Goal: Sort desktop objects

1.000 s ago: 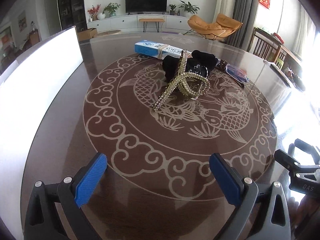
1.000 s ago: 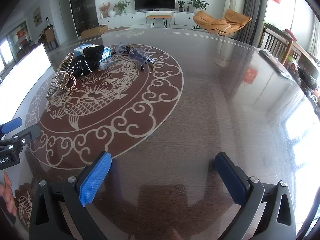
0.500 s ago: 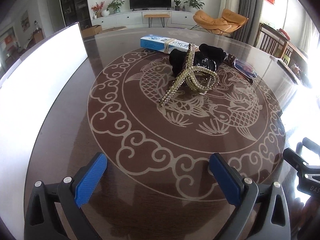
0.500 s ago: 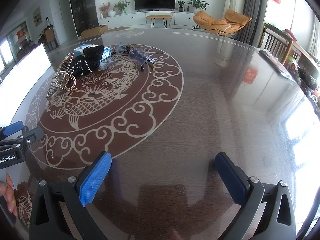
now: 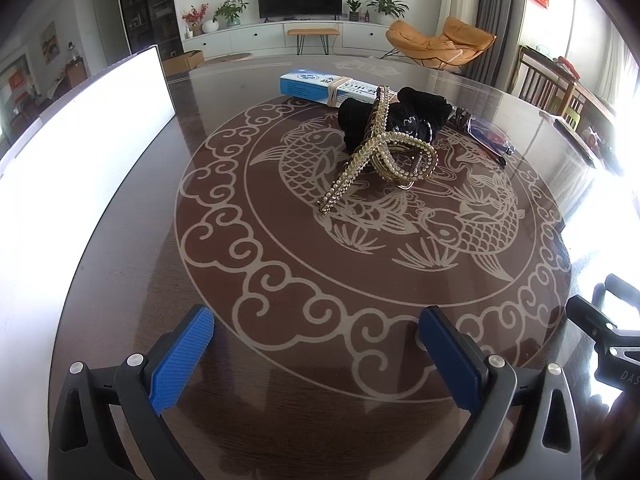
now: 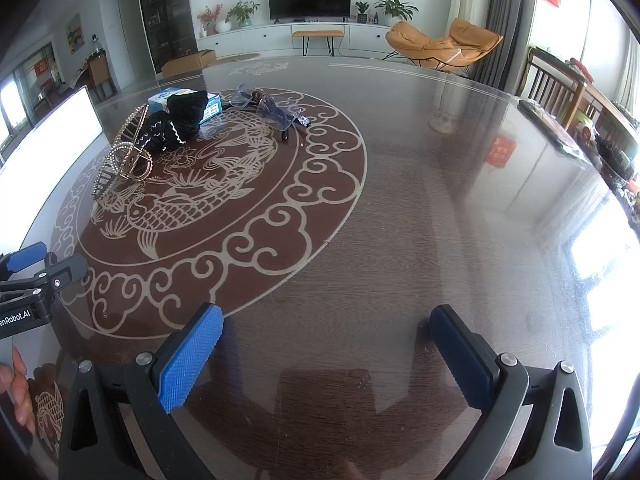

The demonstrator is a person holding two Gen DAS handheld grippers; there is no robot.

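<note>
My left claw point(image 5: 316, 356) hangs low over the tabletop point(image 5: 280, 392), released, blue pads wide apart and nothing between them. My right claw point(image 6: 326, 354) is spread the same way over bare glass, also empty. The things to sort lie in a cluster on the carved fish circle, well ahead of my left claw: a pearl belt point(image 5: 380, 152) looped across a black cloth point(image 5: 404, 120), a blue box point(image 5: 320, 84) touching the cloth behind it, and glasses point(image 5: 486, 136) just to the right. A white board point(image 5: 80, 128) stands along the left edge.
</note>
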